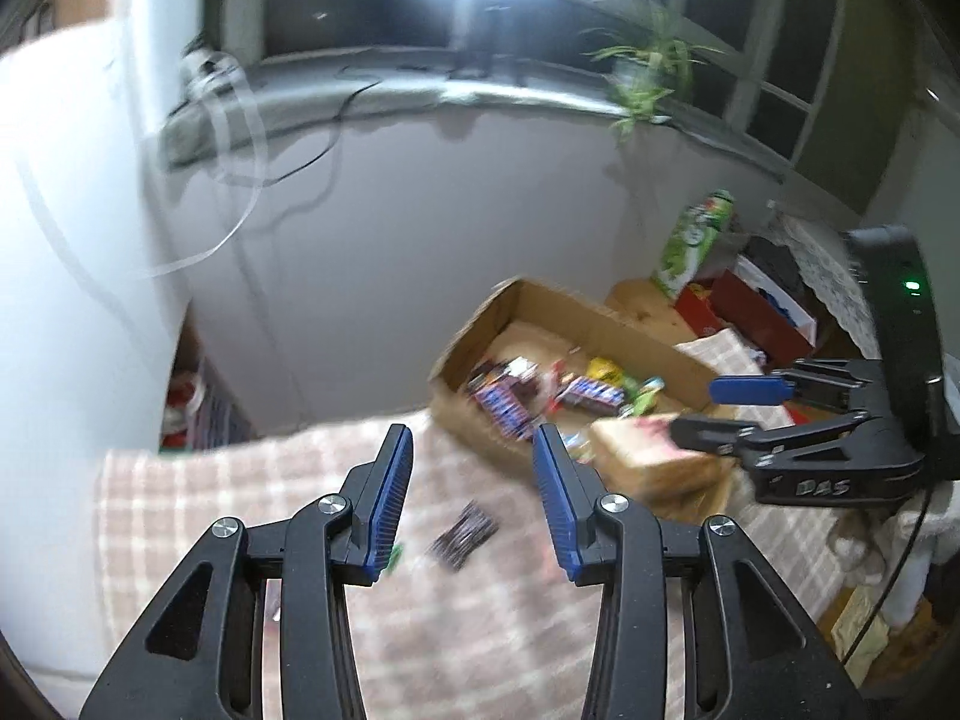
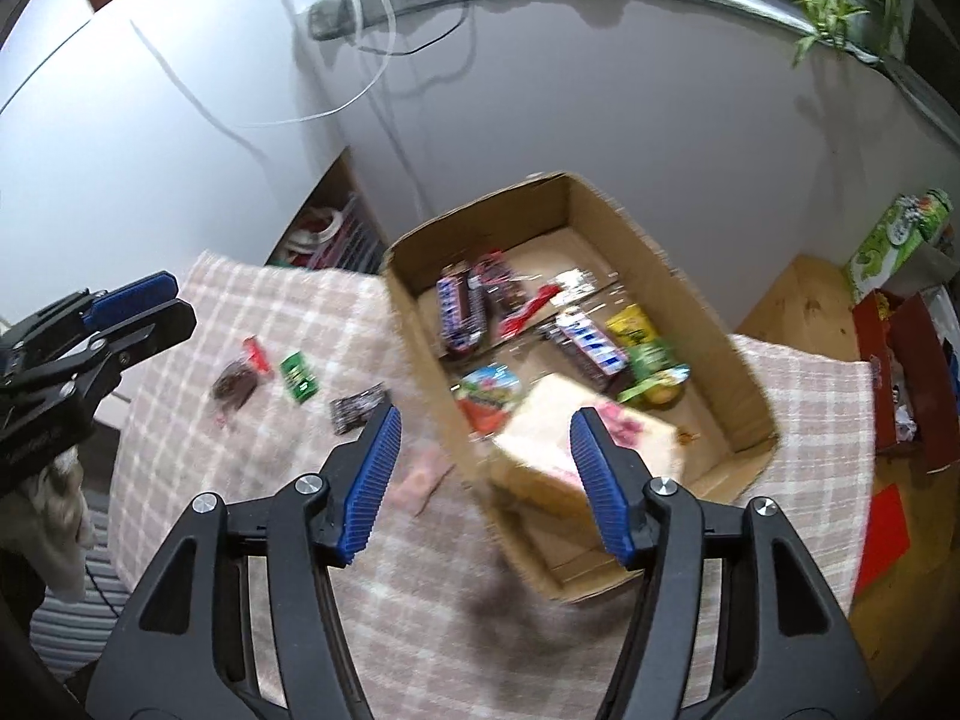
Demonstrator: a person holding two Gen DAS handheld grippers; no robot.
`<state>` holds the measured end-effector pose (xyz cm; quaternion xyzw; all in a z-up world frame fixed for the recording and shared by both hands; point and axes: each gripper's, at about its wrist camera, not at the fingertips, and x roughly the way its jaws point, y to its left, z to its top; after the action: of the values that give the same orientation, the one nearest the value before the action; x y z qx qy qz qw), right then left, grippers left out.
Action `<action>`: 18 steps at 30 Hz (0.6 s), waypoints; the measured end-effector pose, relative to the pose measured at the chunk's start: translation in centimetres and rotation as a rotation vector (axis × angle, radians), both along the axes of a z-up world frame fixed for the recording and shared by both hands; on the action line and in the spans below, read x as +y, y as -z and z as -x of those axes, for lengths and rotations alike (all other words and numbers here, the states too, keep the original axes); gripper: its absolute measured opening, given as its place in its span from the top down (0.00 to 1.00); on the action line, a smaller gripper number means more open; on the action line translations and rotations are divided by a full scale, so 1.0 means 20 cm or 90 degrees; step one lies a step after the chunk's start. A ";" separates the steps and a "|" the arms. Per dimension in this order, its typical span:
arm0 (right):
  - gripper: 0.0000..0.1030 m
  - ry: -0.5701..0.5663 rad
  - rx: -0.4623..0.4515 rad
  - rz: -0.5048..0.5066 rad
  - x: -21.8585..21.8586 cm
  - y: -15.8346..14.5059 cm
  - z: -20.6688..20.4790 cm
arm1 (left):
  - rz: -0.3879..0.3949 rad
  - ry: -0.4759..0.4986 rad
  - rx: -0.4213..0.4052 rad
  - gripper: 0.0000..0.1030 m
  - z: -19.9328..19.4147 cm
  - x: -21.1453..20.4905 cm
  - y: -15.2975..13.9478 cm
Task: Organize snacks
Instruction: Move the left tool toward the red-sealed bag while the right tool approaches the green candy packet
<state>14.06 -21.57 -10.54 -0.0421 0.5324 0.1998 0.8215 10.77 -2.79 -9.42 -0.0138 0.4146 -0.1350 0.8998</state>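
**While both grippers hang open, most snacks sit in the box**

Where the checked cloth (image 2: 252, 312) covers the table, a cardboard box (image 2: 708, 324) lies open-topped on it, close to the grey wall. Inside the box is a jumble of snacks: blue-and-white wrapped bars (image 2: 459, 306) at the far left, a red wrapper (image 2: 528, 309) beside them, another blue-and-white bar (image 2: 591, 348) in the middle, a yellow packet (image 2: 630, 324) and a green packet (image 2: 657, 360) to the right, and a round colourful packet (image 2: 489, 387) near the front wall. A pale, pink-printed package (image 2: 540, 444) sits at the near end of the box; motion blur makes it unclear whether it rests on the floor of the box or on other items.

On the cloth left of the box lie smaller pieces: a dark brown snack (image 2: 234, 387), a small red wrapper (image 2: 258, 354), a green packet (image 2: 299, 381), a dark packet (image 2: 359, 408) and a pinkish wrapper (image 2: 423, 477).

The right gripper (image 2: 483, 480) is spread wide with nothing between its blue pads, hovering over the near box wall. The left gripper (image 1: 474, 492) is likewise released, empty, above the cloth near the dark packet (image 1: 465, 534).
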 end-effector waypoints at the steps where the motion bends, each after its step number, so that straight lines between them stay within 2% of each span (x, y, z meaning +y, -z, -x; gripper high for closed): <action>1: 0.40 -0.007 0.004 -0.001 0.02 0.01 0.01 | 0.003 -0.011 0.007 0.61 0.01 0.04 0.02; 10: 0.40 -0.069 0.044 -0.005 0.23 0.15 0.10 | 0.022 -0.141 0.096 0.61 0.23 0.46 0.24; 18: 0.40 -0.115 0.061 0.014 0.40 0.25 0.08 | 0.044 -0.182 0.146 0.61 0.33 0.57 0.38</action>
<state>12.37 -13.57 -15.54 -0.0893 0.5671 0.2695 0.7732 4.14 8.57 -17.02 -0.1190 0.5033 -0.0172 0.8557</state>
